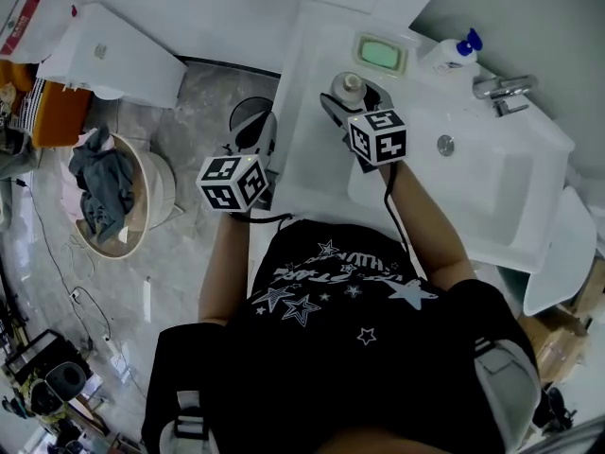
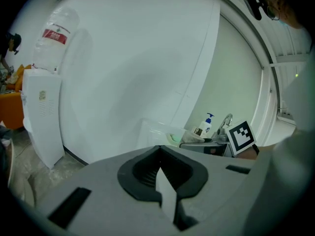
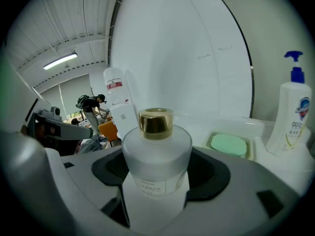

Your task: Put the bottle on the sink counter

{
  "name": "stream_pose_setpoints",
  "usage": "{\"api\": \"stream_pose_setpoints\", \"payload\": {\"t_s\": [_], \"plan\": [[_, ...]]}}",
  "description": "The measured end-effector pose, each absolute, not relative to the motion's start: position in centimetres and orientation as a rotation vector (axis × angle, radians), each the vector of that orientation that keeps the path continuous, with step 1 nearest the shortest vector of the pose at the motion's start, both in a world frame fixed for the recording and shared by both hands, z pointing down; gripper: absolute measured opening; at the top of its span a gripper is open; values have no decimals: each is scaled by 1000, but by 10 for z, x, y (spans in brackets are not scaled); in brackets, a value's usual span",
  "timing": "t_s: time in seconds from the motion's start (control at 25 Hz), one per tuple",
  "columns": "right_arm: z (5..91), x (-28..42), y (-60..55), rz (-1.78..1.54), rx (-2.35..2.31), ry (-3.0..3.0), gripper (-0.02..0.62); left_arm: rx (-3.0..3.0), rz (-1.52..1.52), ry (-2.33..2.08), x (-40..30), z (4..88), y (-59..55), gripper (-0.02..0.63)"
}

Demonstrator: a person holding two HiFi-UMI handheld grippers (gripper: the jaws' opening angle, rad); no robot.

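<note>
Left gripper (image 2: pixel 161 154) clenched, nothing in it, beside the counter edge. Right gripper (image 3: pixel 156 181) grasping the frosted gold-capped bottle (image 3: pixel 156 154) upright above the sink counter (image 1: pixel 312 60). Beyond it: green soap dish (image 3: pixel 229 145), then pump bottle (image 3: pixel 291 114).

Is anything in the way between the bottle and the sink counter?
Nothing visible. The right hand-held gripper holds the bottle over a bare part of the sink counter; the soap dish and pump bottle sit farther back.
</note>
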State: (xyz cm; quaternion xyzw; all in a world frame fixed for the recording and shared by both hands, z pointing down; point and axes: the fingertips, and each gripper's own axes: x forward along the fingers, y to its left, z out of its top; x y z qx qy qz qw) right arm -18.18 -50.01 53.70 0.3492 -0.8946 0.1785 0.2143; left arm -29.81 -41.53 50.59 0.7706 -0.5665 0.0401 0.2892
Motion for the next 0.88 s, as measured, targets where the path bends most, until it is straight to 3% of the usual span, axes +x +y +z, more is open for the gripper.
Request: {"api": "stream_pose_setpoints", "payload": {"t_s": [0.88], "plan": [[582, -232, -548, 434, 886, -2446, 324, 2024, 133, -1453, -312, 537, -456, 6]]}}
